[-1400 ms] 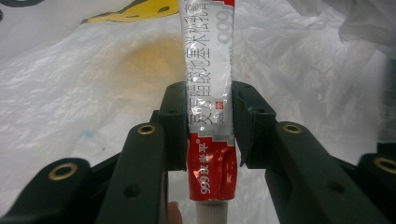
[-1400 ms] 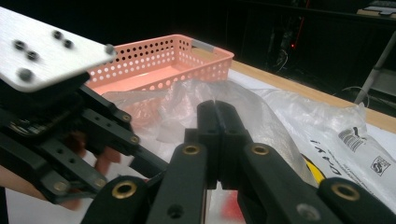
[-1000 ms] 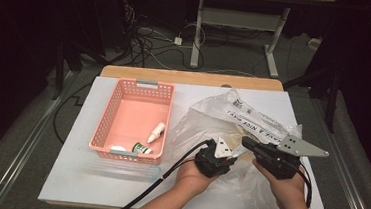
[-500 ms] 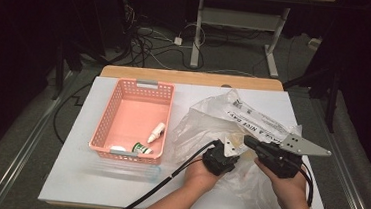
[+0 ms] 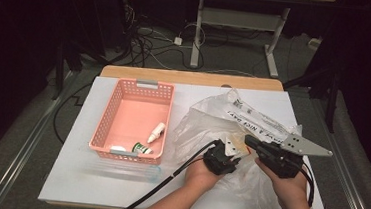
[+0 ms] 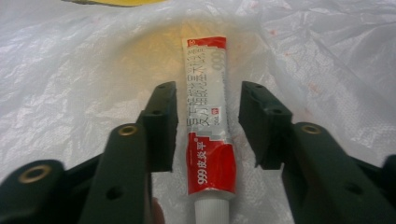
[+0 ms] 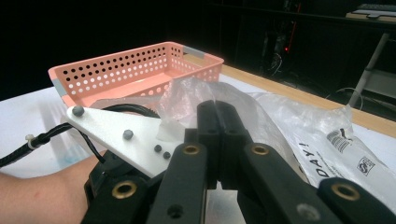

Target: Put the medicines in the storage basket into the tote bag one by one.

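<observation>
One crumpled clear plastic bag with black print lies on the right half of the white bench. One red-and-white ointment tube with a white cap lies on the bag's film. One pink perforated plastic basket stands left of the bag and holds two things I can count — a small white dropper bottle and a green-and-white bottle lying on its side.

The left gripper points steeply down over the tube, forearm coming in from the bottom edge. Its jaws have just been opening; they stand on either side of the tube, pads clear of it. The right gripper is held roughly level, aimed toward the basket — its jaws are pressed together, pinching a fold of the bag film.
</observation>
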The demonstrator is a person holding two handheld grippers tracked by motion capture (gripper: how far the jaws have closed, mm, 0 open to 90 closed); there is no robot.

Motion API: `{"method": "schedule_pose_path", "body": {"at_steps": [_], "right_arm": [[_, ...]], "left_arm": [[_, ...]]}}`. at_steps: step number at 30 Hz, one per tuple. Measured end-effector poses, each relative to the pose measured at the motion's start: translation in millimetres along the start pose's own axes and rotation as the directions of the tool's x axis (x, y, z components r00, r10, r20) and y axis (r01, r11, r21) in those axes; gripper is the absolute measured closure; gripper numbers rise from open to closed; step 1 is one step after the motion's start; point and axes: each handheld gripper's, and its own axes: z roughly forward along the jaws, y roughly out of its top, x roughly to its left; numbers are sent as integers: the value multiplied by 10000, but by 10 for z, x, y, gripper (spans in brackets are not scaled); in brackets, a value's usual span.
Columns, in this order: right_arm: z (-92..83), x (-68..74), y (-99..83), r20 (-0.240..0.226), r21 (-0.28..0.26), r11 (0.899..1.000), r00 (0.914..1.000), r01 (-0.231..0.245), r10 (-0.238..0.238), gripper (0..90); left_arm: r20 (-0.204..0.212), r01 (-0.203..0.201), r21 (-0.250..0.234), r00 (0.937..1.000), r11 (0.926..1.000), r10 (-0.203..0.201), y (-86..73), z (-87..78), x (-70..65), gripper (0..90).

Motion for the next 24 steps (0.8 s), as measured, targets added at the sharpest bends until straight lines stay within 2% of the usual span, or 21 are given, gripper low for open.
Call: {"method": "schedule_pose_path", "body": {"at_steps": [3,5,9,11,14,18,24], "right_arm": [[-3,-6,-3,-11,-1,10000,10000,21,-21,900],[-6,-11,-7,3,-14,10000,10000,-16,16,900],[-12,-10,-9,12,-1,10000,10000,19,-19,900],[-15,-8,-7,15,-2,10000,10000,0,0,900],[-15,-5,-6,27,7,10000,10000,4,-4,900],[-23,-2,-5,57,20,10000,10000,-8,8,900],[-19,0,-16,68,79,10000,10000,-13,13,900]], "left_arm": [[256,77,-169,9996,9998,-73,-12,-32,-30,499],[255,83,-358,9996,9993,-74,-19,-84,-44,471],[765,152,-731,9970,9972,-96,-48,-214,-76,434],[1277,444,-968,9913,9943,-319,-75,-278,-84,399],[1719,462,-1102,9847,9928,-268,-115,-372,-113,366],[2111,256,-1165,9775,9929,-5,-160,-519,-176,304],[2497,287,-1394,9683,9898,71,-235,-748,-199,186]]}}
